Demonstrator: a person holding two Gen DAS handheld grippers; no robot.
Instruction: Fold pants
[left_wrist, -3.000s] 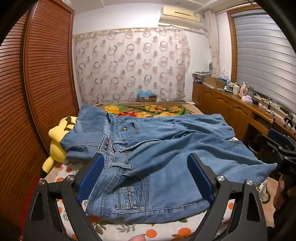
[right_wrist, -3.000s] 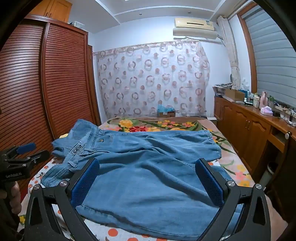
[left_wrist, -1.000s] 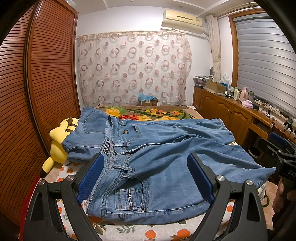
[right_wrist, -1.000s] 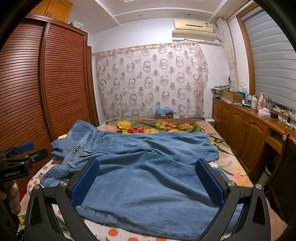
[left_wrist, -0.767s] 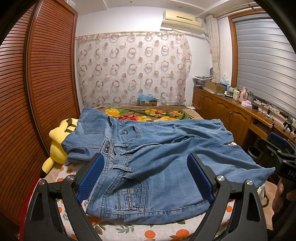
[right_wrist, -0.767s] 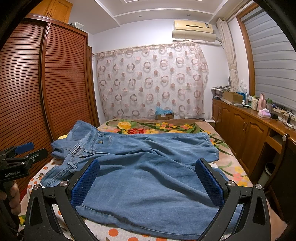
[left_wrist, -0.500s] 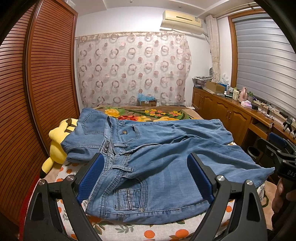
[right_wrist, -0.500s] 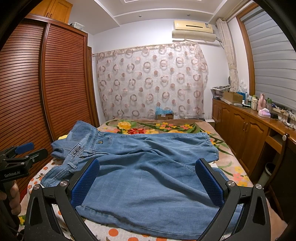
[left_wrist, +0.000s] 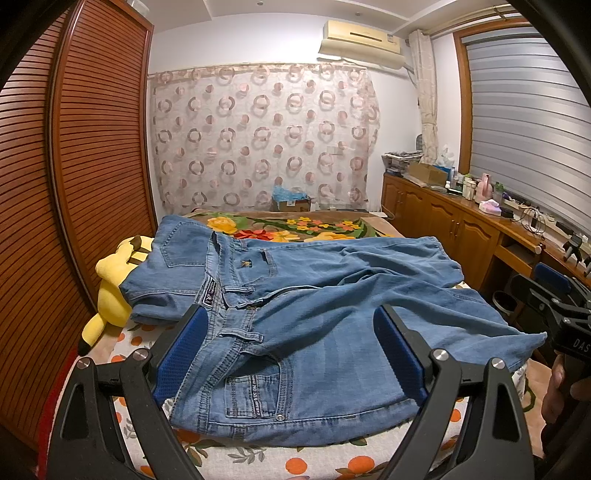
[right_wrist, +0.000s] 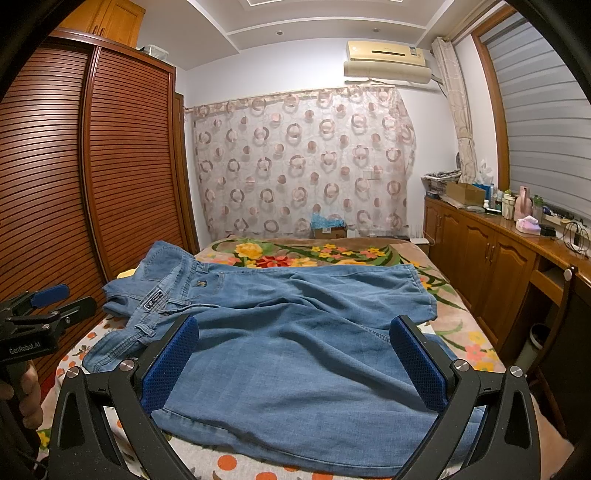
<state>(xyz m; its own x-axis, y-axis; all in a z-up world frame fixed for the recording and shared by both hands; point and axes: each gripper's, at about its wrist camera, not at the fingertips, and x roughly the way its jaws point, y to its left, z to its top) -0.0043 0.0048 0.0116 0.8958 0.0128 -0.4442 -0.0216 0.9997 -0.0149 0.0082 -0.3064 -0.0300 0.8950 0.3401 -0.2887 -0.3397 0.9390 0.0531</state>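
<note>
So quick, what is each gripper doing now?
Left gripper: open, holding nothing, above the jeans.
Right gripper: open, holding nothing.

left gripper (left_wrist: 288, 347): jaws spread wide, nothing between the blue pads (left_wrist: 181, 347); black finger arms low in its own view, pointing toward the far end of the room, level.
left gripper from the right view (right_wrist: 48, 306): at the left edge, blue tips pointing right; a hand (right_wrist: 26, 384) grips the handle beneath.
right gripper (right_wrist: 293, 360): jaws spread wide, pads (right_wrist: 417, 363) bare, nothing gripped; aimed the same way, level.
right gripper from the left view (left_wrist: 554, 291): at the right edge, blue tip pointing left; a hand (left_wrist: 557, 391) closed round its handle.
</note>
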